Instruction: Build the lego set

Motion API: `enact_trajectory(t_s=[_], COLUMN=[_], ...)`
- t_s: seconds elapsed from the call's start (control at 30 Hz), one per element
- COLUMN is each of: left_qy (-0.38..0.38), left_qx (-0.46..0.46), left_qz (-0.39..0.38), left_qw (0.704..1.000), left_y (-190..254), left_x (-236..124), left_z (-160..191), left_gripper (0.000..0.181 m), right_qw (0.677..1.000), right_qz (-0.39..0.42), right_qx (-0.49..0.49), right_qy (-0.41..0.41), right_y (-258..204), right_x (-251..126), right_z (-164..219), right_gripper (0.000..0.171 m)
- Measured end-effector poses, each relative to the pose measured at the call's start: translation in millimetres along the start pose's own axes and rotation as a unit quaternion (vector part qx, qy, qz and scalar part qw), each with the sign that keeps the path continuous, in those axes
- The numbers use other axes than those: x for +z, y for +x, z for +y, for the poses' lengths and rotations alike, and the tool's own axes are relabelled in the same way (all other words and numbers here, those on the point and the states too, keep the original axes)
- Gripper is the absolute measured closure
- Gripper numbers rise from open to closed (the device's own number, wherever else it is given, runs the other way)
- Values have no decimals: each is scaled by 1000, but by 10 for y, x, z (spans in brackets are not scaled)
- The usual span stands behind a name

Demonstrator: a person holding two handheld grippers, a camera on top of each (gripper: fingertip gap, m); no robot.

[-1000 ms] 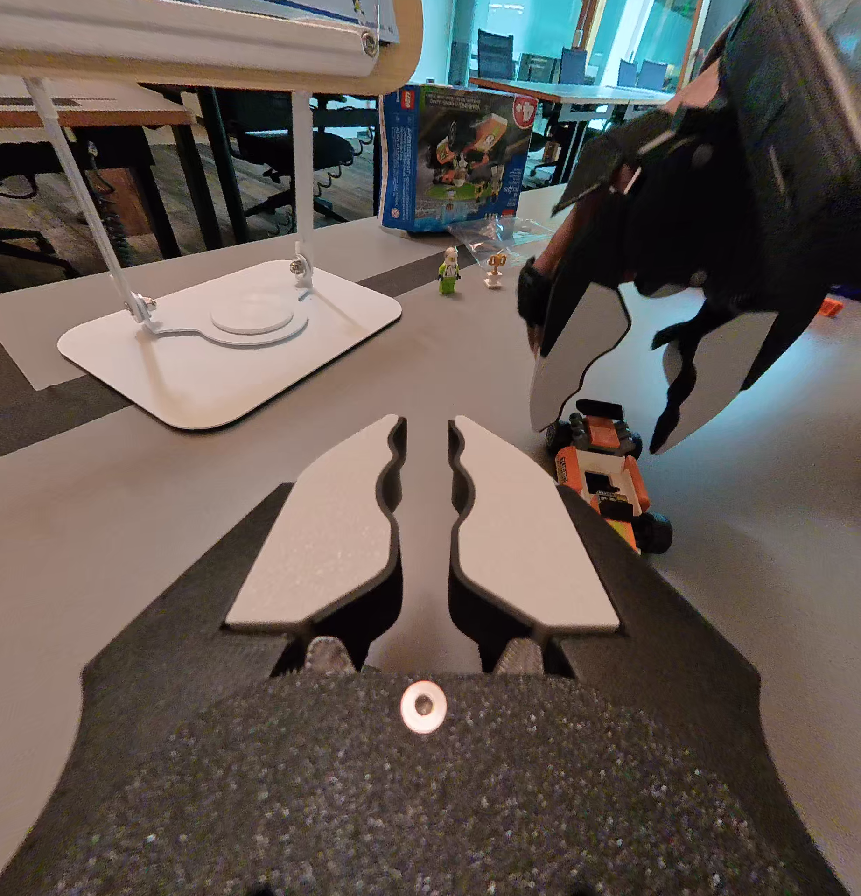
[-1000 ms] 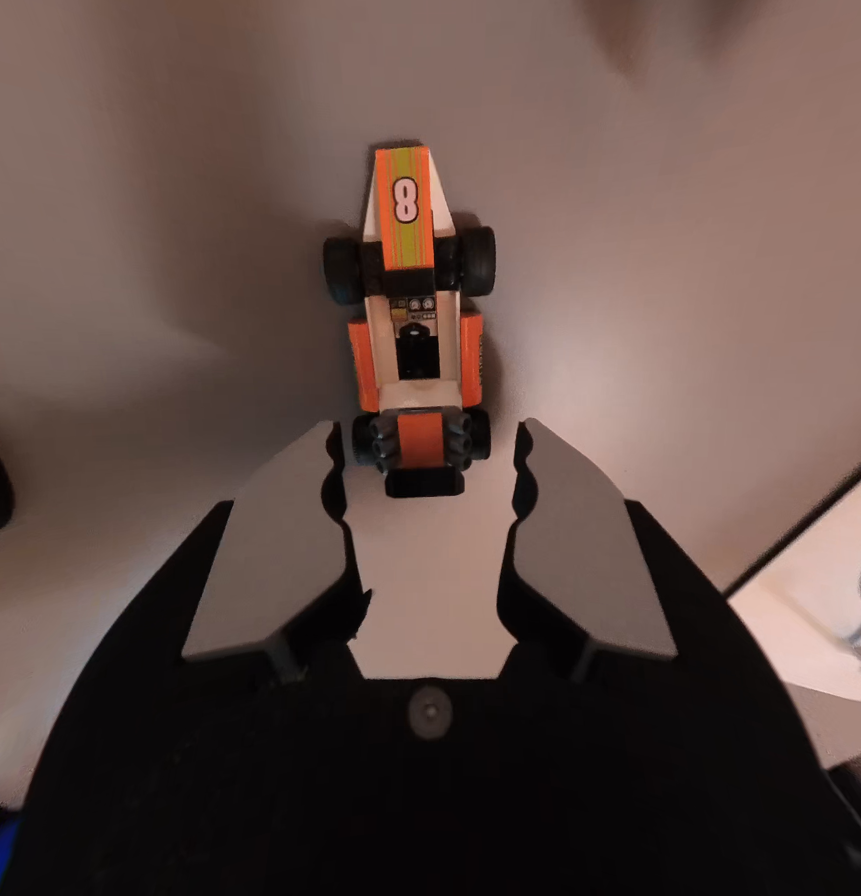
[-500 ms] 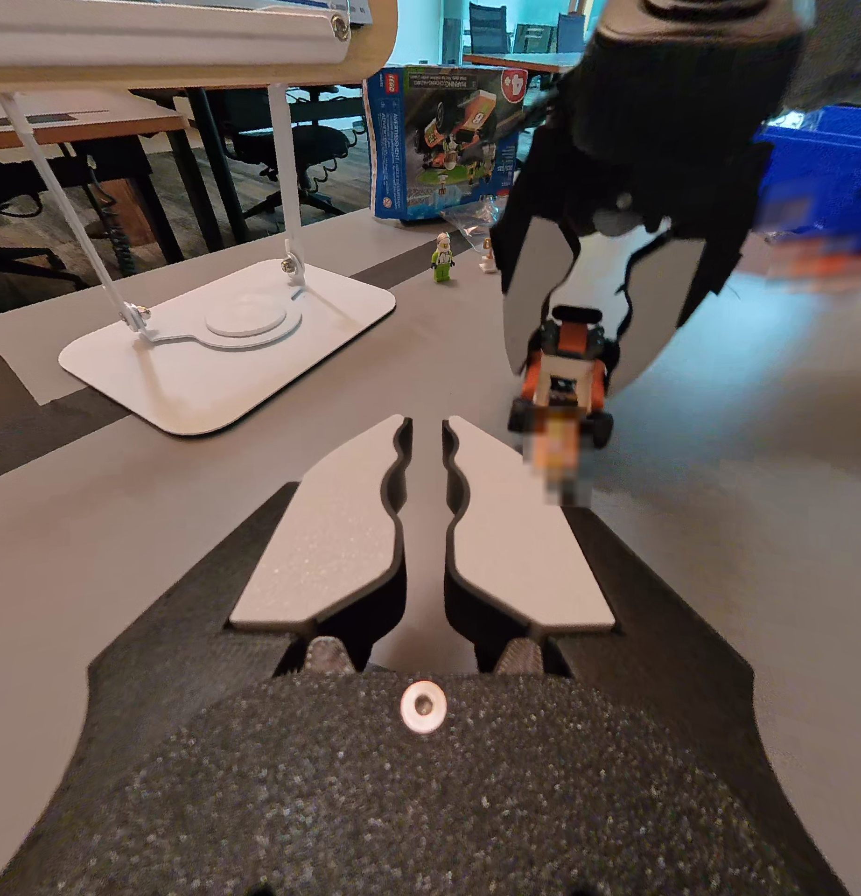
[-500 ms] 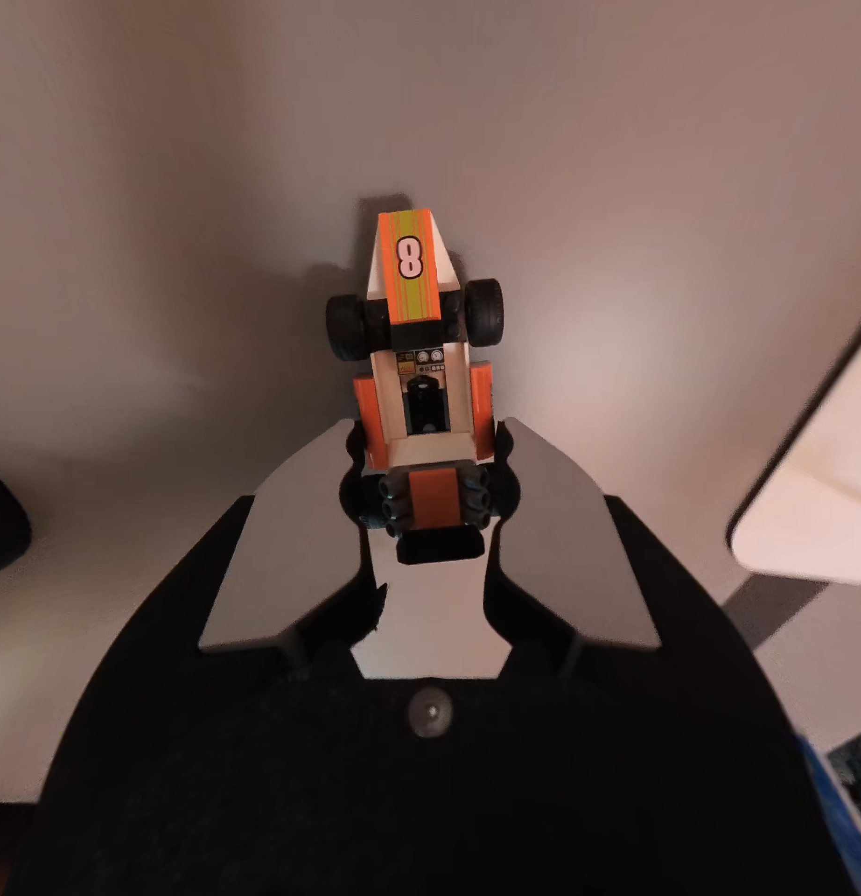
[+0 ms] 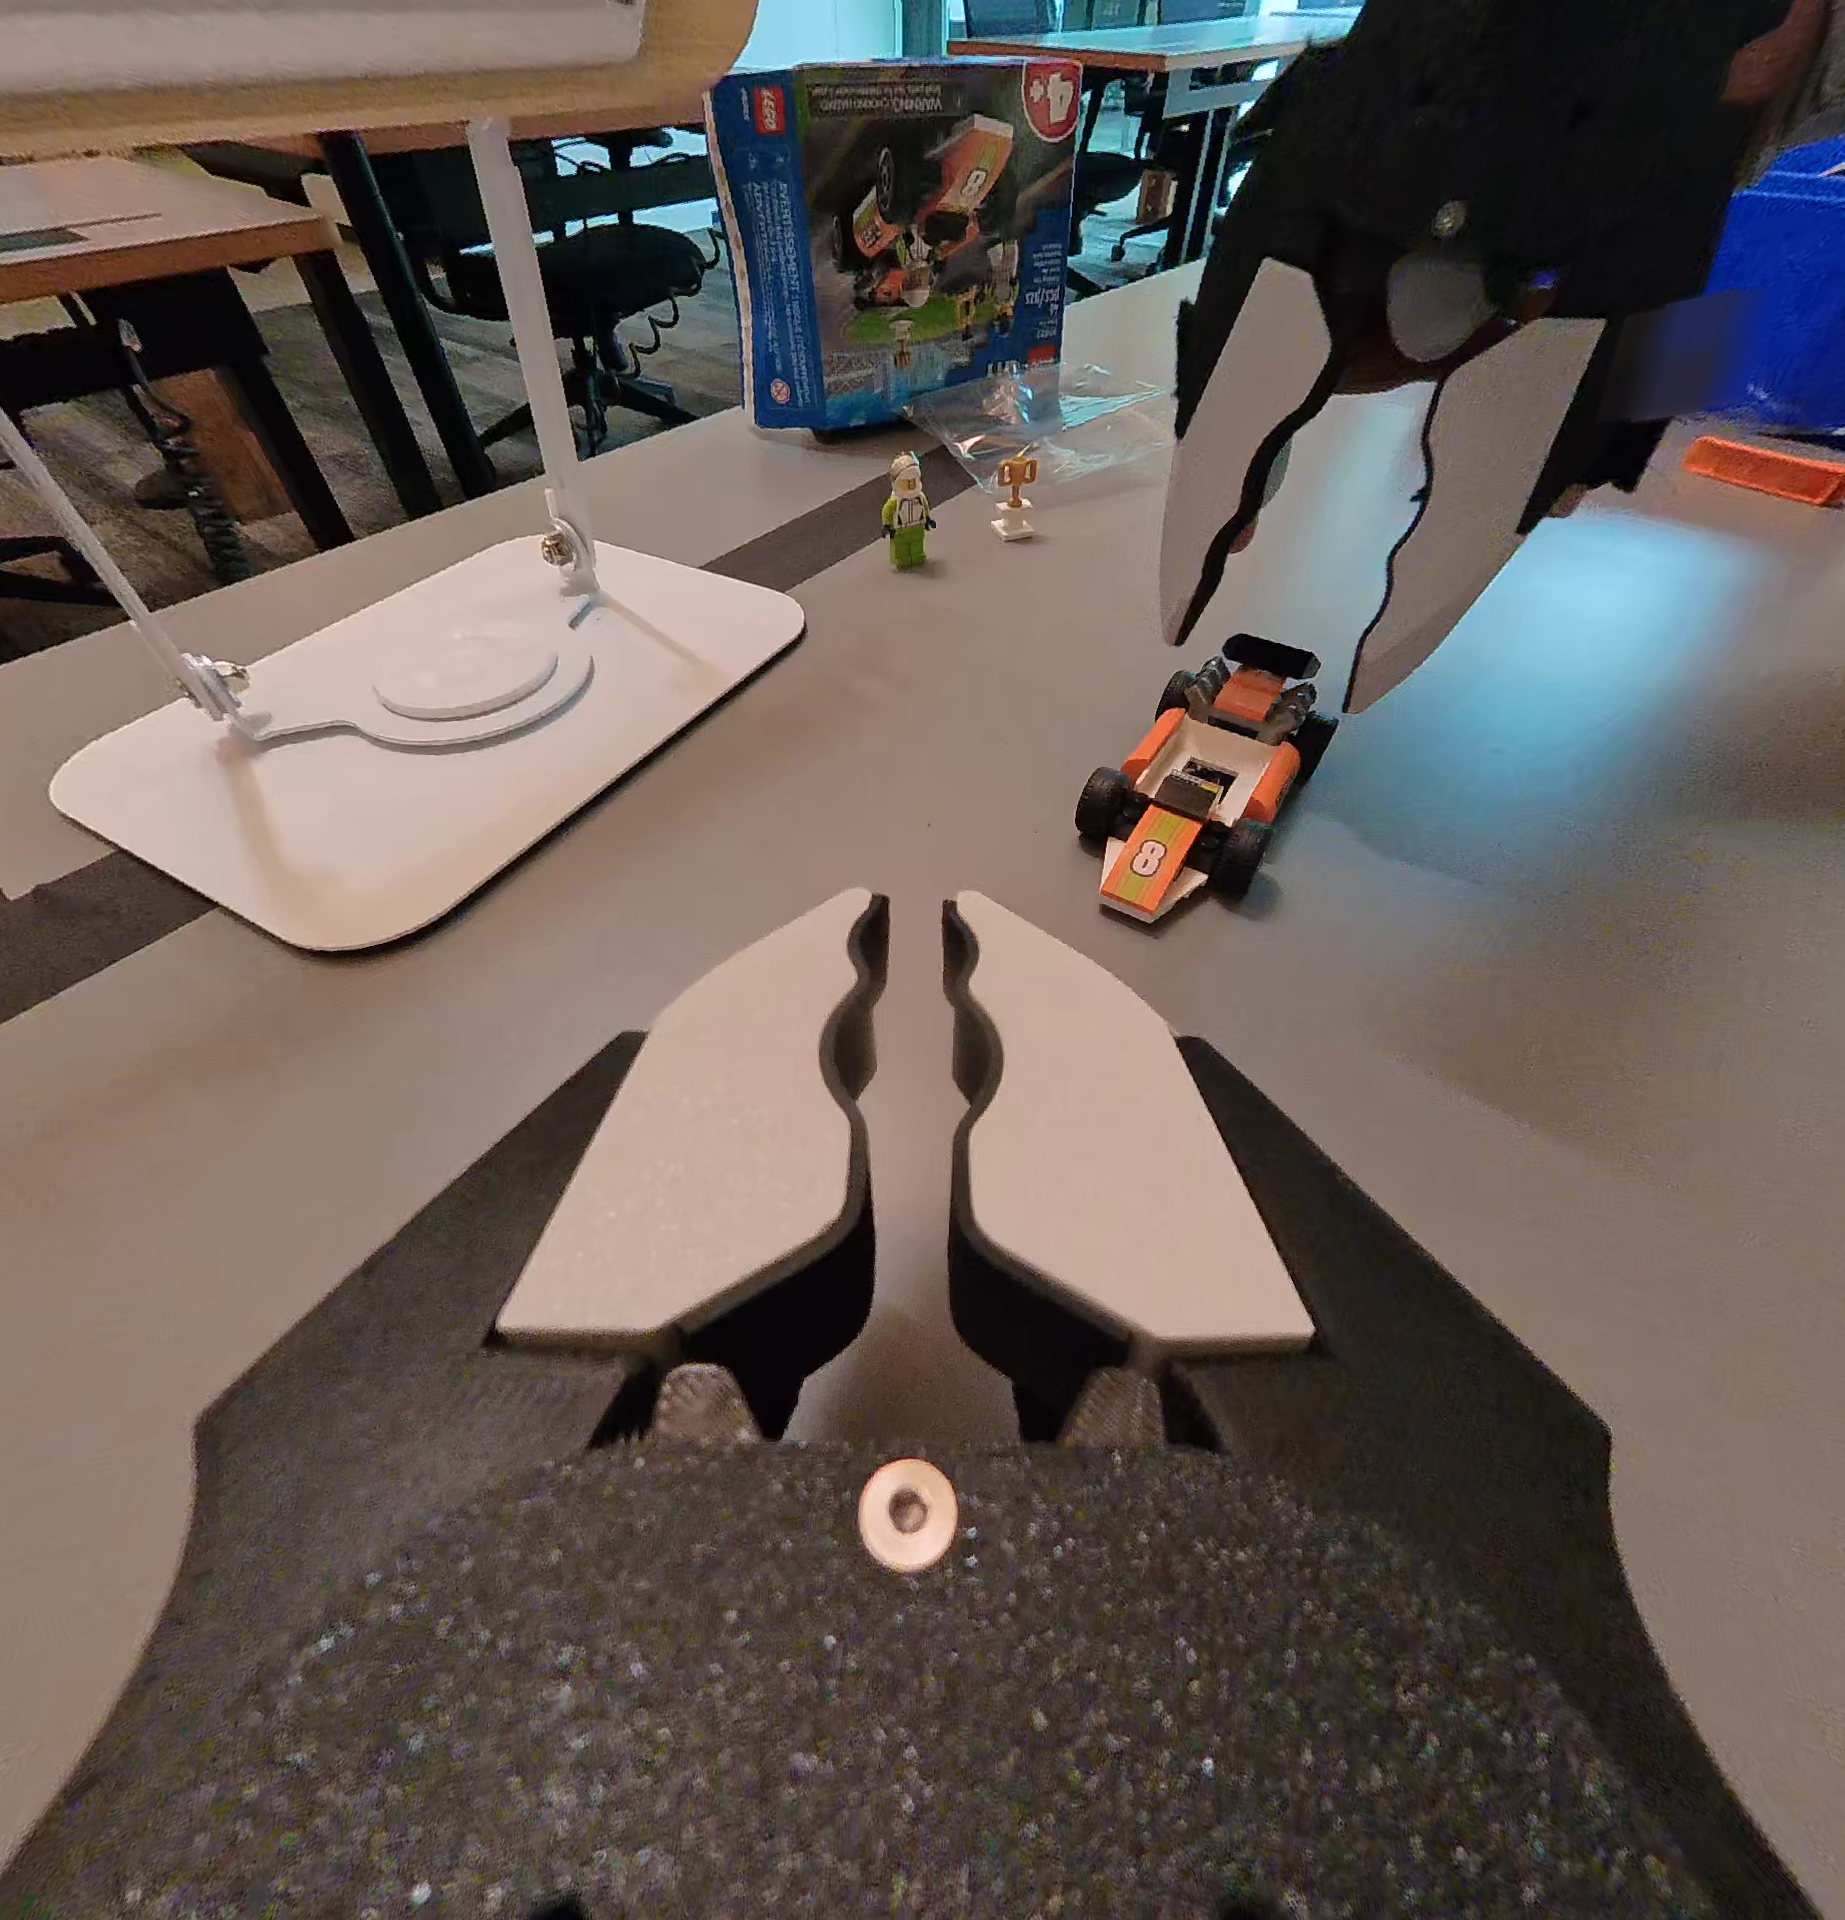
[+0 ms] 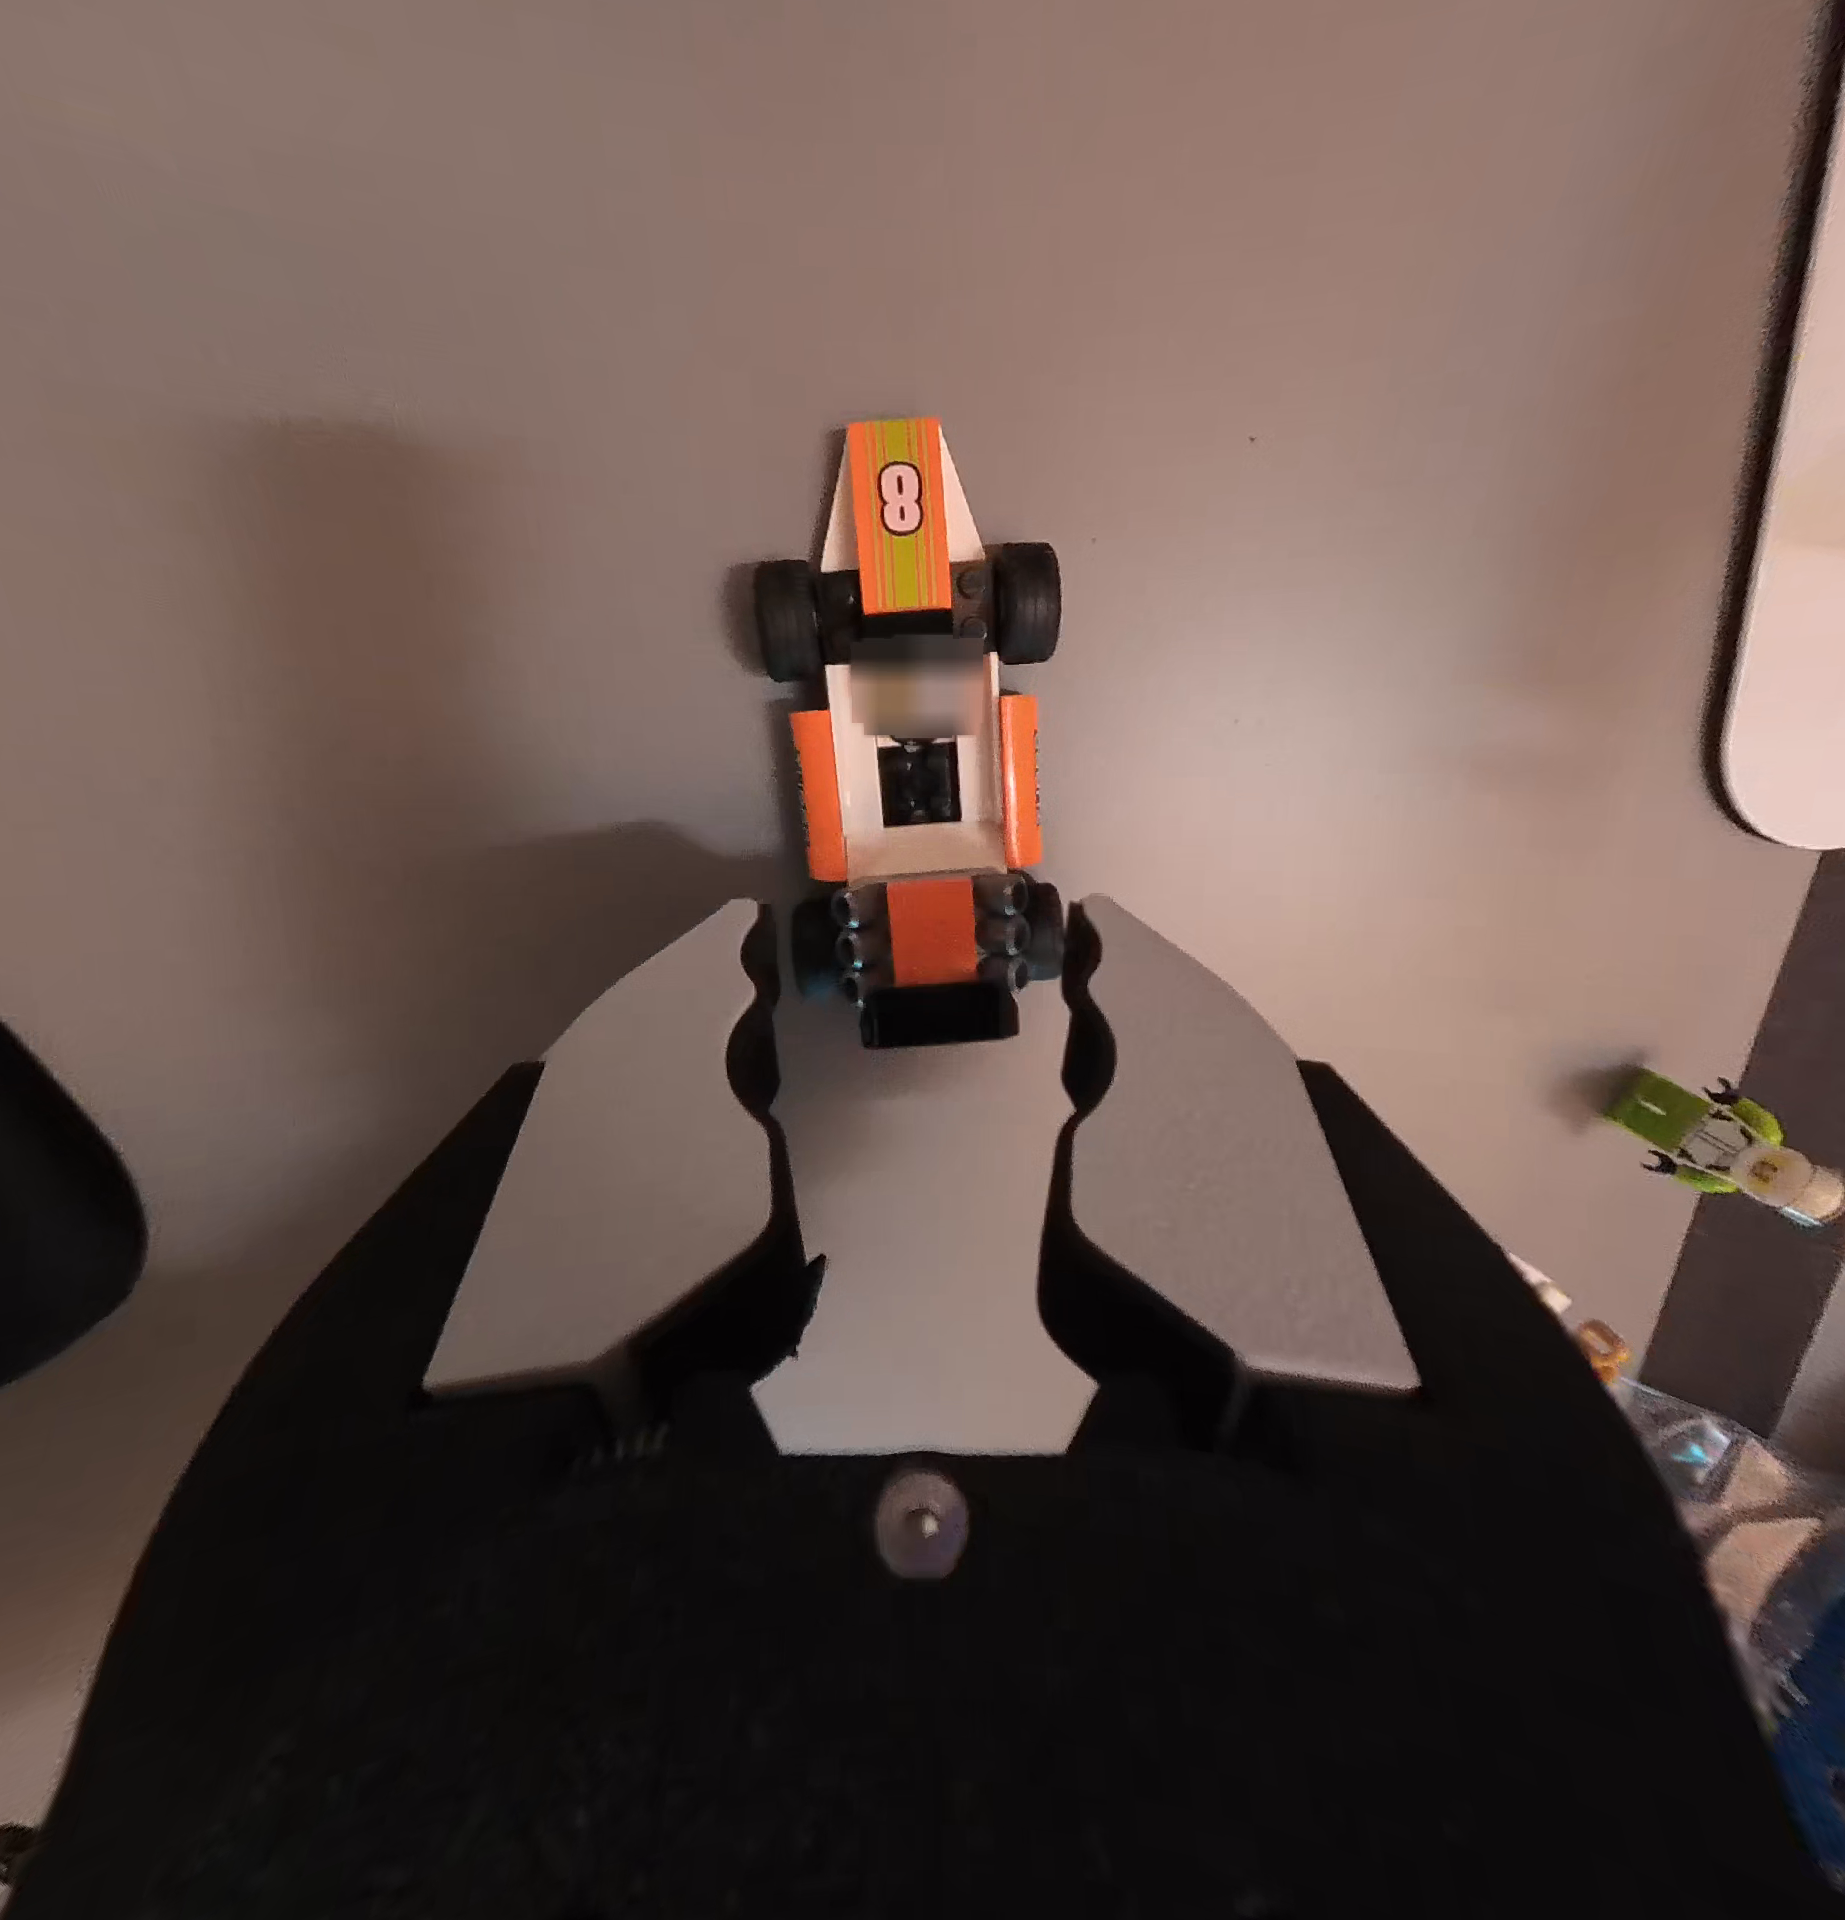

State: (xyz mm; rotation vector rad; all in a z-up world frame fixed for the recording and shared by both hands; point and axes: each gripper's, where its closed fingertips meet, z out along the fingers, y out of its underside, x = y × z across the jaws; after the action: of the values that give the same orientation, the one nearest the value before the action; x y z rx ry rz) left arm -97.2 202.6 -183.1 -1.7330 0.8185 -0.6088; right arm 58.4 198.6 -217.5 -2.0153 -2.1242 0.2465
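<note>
The orange and white lego car [image 5: 1193, 790] stands on its wheels on the grey table [image 5: 1520, 1039], nose toward my left gripper. My right gripper [image 5: 1269, 670] is open and empty, hanging just above the car's rear. In the right wrist view the car [image 6: 913, 748] lies straight ahead, its rear end between the tips of the right gripper [image 6: 915, 906], apart from both. My left gripper [image 5: 915, 909] is shut on nothing, low over the table, left of the car's nose. A green minifigure [image 5: 907, 514] and a small gold trophy [image 5: 1017, 494] stand farther back.
A white stand base [image 5: 378, 769] lies at the left, also in the right wrist view [image 6: 1811, 520]. The lego box [image 5: 897, 239] and a clear plastic bag [image 5: 1053, 416] are at the back. An orange piece [image 5: 1765, 473] and a blue bin [image 5: 1801, 312] are at the far right. The minifigure [image 6: 1718, 1153] shows at right. The gap from one gripper's tips to the other's is roughly 15 cm. My right gripper is the nearer one to the green minifigure [image 5: 907, 514]: about 15 cm, against 30 cm. It turns up in the right wrist view [image 6: 1716, 1141] as well.
Half a second ago the right gripper's fingers were closed on the car's rear. Now they are spread and drawn back, and the car sits free on the table. The left gripper stayed put.
</note>
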Motion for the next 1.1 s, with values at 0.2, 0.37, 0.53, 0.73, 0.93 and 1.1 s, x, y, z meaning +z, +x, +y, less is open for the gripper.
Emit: enact_trajectory(t_s=[0.2,0.37,0.53,0.73,0.93,1.1], left_qy=[-7,-8,45,121,111,96], left_qx=[12,15,-14,-96,-116,-96], left_qz=[-3,-19,-164,-244,-214,-199], left_qw=[1000,1000,985,957,964,970], left_y=[15,-34,-568,-1019,-931,-845], left_x=[11,-11,-262,-742,-667,-561], left_z=[24,26,-188,-293,-231,-216], left_gripper=[172,174,176,178,178,178], right_qw=[1000,998,997,990,984,984], right_qz=[0,-25,-38,-36,-37,-32], right_qx=[-12,-13,-41,-112,-111,-55], right_qy=[-20,-61,-57,-82,-137,-164], right_y=[-8,2,-28,-127,-73,93], right_x=[130,247,375,584,538,319], right_z=[-136,-79,-550,-1306,-1077,-130], right_gripper=[112,124,124,124,123,122])
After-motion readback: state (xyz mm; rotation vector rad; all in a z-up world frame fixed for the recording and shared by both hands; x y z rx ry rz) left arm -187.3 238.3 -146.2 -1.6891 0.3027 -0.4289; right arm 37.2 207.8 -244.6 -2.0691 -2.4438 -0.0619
